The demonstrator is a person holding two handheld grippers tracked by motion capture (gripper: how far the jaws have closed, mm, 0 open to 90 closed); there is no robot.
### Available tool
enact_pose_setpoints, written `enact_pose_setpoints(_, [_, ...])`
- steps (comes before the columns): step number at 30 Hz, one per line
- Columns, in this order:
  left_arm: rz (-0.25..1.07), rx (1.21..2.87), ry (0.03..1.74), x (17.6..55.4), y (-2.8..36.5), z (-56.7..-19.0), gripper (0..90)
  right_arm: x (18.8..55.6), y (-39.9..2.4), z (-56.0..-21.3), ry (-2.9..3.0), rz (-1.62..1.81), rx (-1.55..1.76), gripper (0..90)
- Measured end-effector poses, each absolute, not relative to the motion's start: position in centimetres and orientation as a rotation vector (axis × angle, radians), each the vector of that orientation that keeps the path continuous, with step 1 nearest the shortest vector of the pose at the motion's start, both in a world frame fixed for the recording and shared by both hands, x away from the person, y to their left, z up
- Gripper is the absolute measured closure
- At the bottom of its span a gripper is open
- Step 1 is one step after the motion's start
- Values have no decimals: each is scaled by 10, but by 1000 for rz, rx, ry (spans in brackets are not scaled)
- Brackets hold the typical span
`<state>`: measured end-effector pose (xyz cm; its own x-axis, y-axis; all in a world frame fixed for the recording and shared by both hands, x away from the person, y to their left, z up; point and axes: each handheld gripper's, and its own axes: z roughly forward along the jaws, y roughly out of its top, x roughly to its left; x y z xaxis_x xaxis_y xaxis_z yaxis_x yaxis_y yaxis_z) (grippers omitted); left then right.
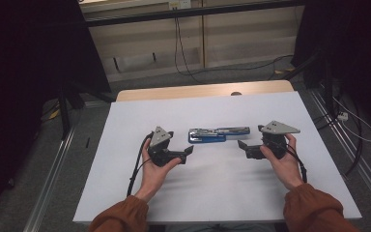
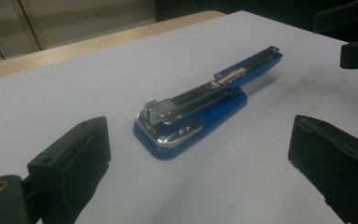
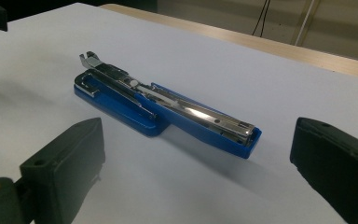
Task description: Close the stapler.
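A blue stapler (image 1: 218, 134), swung open flat, lies at the centre of the frame on the white desk (image 1: 125, 193). The left gripper (image 1: 187, 153) and right gripper (image 1: 243, 146) flank it, near but apart, both with jaws wide and empty.

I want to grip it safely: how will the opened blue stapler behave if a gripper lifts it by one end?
The blue stapler lies swung open, so its hinged halves may fold or swing. Its chrome rail looks smooth, probably slippery. It looks flat, so unlikely to roll.
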<state>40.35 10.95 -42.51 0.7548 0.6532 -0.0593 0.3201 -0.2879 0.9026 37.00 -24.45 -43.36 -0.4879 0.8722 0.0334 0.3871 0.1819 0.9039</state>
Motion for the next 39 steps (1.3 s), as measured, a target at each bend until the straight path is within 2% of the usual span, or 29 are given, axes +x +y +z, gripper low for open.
enact_pose_setpoints(19, [443, 1879, 733, 429, 82, -422, 111, 372, -246, -437, 1964, 1274, 1207, 25])
enact_pose_setpoints(25, [455, 1871, 736, 438, 76, -420, 154, 372, -247, -438, 1968, 1273, 1207, 29])
enact_pose_setpoints(28, [510, 1874, 742, 441, 73, -418, 163, 372, -247, -438, 1962, 1275, 1217, 40])
enact_pose_setpoints(30, [483, 1873, 743, 444, 71, -420, 176, 372, -248, -439, 1957, 1276, 1216, 54])
enact_pose_setpoints(32, [474, 1876, 740, 445, 71, -422, 229, 372, -248, -439, 1954, 1275, 1221, 59])
enact_pose_setpoints(36, [458, 1890, 736, 445, 71, -424, 230, 372, -249, -441, 1963, 1281, 1229, 112])
enact_pose_setpoints(39, [443, 1886, 738, 446, 71, -425, 220, 372, -248, -443, 1971, 1288, 1229, 215])
